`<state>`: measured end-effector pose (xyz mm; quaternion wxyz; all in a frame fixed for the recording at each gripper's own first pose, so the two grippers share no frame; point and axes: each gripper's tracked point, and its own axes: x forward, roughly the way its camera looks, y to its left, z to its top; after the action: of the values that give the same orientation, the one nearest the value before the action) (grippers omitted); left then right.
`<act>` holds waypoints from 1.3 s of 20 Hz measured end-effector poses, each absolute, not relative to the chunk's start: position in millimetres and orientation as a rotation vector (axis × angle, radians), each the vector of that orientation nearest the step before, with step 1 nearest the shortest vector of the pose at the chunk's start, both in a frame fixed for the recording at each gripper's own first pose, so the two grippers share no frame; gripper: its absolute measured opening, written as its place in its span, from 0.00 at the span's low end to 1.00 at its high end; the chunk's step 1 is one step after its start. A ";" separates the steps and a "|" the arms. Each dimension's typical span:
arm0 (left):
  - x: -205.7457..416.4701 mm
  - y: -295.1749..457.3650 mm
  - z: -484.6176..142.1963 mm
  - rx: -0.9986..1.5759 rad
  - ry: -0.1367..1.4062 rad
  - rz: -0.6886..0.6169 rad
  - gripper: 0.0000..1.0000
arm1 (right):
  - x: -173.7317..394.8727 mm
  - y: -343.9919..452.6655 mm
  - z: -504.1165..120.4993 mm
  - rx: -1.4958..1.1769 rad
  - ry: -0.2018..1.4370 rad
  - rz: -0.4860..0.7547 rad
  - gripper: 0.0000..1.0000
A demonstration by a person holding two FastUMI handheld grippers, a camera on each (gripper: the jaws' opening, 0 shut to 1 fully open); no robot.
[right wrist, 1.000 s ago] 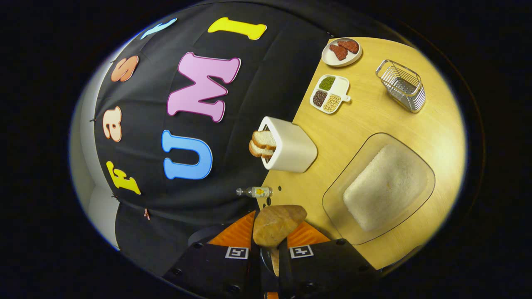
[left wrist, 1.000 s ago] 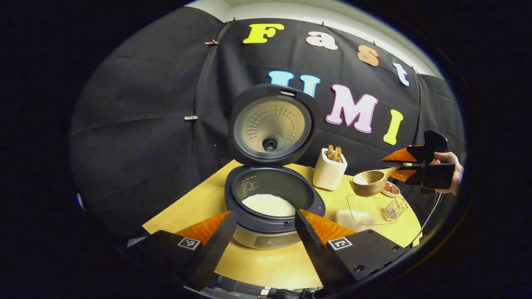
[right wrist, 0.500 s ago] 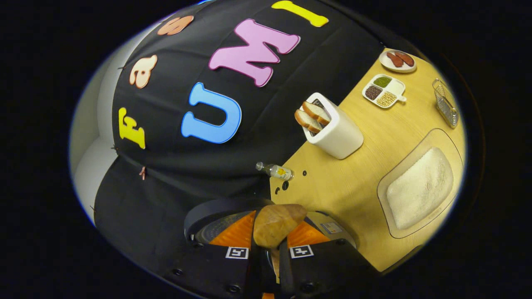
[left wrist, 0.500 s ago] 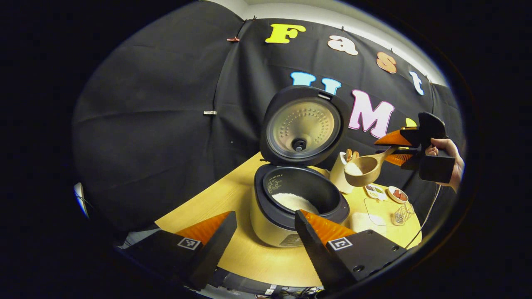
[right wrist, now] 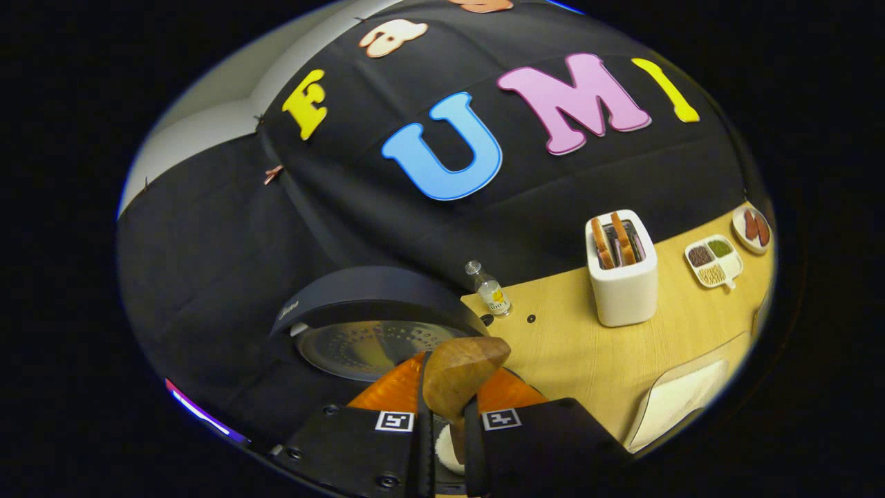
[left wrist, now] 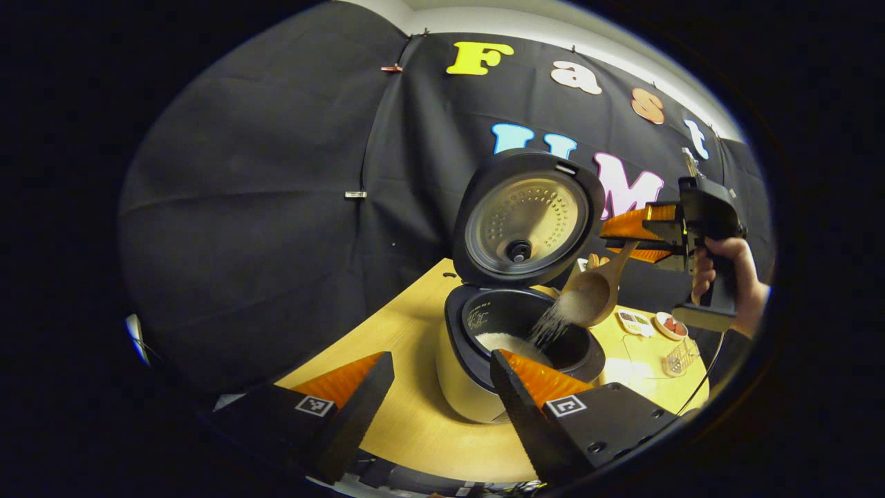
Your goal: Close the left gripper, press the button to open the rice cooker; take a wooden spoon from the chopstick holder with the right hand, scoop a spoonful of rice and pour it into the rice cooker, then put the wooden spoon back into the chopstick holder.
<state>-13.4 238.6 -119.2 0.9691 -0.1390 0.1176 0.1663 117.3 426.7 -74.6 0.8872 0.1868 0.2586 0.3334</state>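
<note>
I see the wooden spoon tipped bowl-down at about 2 o'clock in the left gripper view, with a stream of rice falling from it into the rice cooker. The cooker stands on the table with its lid swung up and open, and a white heap already lies in its dark inner pot. My right gripper sits at 3 o'clock there, a hand around its grip, its jaws clamped on the spoon's handle. In the right gripper view the spoon's handle end stands pinched between the two fingers at 6 o'clock, and the cooker's lid lies just beyond it at about 8 o'clock. My left gripper hangs in front of the cooker with its jaws apart, touching nothing. Farther out in the right gripper view, a small bottle stands near the table's back edge, a white toaster with two slices sits at 3 o'clock, and a divided dish of grains lies beyond it.
</note>
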 end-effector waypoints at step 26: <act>-35.2 240.6 -127.6 -0.309 0.219 0.366 0.96 | 34.8 475.8 -108.5 -0.133 0.288 1.074 0.21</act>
<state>-35.2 240.6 -127.6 0.9656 -0.1527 0.1082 0.1808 34.8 475.8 -108.5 0.8473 -0.0630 0.1368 0.5094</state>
